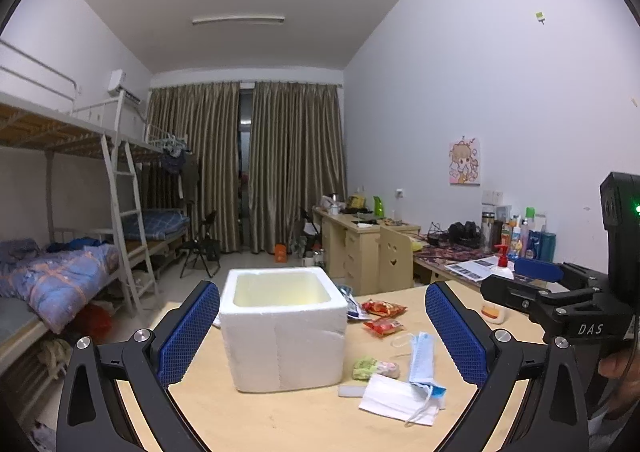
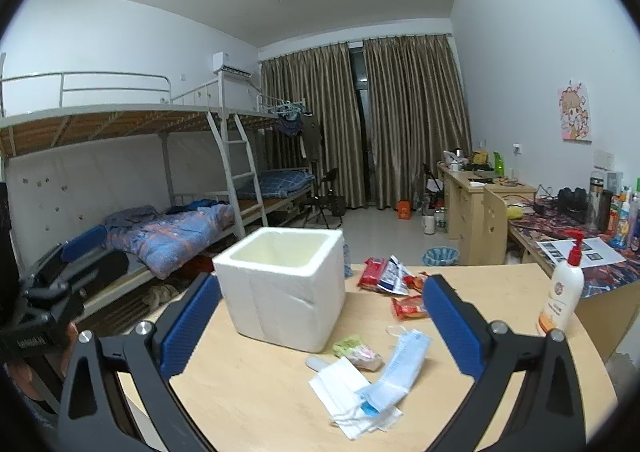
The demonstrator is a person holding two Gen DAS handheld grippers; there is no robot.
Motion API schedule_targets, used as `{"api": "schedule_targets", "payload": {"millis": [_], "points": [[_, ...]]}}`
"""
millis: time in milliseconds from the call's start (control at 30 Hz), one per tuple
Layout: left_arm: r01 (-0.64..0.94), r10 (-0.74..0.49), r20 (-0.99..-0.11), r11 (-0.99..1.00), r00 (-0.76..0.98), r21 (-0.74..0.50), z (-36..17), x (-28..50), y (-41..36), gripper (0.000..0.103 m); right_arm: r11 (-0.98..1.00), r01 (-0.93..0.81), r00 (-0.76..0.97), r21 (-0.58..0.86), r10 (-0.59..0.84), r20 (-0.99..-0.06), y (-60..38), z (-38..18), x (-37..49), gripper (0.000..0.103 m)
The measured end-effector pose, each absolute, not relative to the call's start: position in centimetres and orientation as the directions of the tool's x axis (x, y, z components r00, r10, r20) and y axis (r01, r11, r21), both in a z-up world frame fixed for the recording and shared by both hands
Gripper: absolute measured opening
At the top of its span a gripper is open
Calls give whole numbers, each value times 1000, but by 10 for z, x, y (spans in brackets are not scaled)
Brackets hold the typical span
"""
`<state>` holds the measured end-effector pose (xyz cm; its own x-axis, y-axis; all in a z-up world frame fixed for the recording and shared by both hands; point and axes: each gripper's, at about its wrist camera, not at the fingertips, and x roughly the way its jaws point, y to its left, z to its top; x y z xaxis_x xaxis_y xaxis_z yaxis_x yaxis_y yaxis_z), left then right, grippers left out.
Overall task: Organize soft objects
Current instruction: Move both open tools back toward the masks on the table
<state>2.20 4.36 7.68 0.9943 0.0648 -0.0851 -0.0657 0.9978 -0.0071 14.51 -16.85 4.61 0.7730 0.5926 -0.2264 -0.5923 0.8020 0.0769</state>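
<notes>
A white foam box (image 1: 282,326) (image 2: 284,288) stands open-topped on the light wooden table (image 1: 304,420) (image 2: 500,340). Right of it lie a blue face mask (image 1: 423,358) (image 2: 400,368), a white face mask (image 1: 394,398) (image 2: 344,392), a small green and pink packet (image 1: 374,367) (image 2: 356,350) and red snack packets (image 1: 383,308) (image 2: 408,307). My left gripper (image 1: 320,332) hangs open above the near table edge, with the box between its blue pads. My right gripper (image 2: 320,328) is open too, over the box and masks. Nothing is held.
A white pump bottle (image 2: 562,290) (image 1: 500,292) stands at the table's right side. A cluttered desk (image 1: 472,256) runs along the right wall. Bunk beds (image 2: 160,180) stand on the left, across open floor. A waste basket (image 2: 440,256) sits beyond the table.
</notes>
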Motion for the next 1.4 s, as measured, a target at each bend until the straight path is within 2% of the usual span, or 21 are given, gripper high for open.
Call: {"api": "schedule_targets", "payload": {"millis": [400, 900, 1400], "points": [[-7, -3, -132, 997, 991, -76, 35, 40, 41, 103, 850, -519, 804, 89, 520, -289, -189, 12, 151, 103], [111, -140, -273, 987, 952, -119, -17, 85, 27, 103, 883, -457, 805, 109, 463, -371, -201, -16, 171, 103], [160, -195, -354, 979, 915, -126, -46, 132, 16, 103, 889, -430, 734, 154, 444, -514, -200, -46, 220, 103]]}}
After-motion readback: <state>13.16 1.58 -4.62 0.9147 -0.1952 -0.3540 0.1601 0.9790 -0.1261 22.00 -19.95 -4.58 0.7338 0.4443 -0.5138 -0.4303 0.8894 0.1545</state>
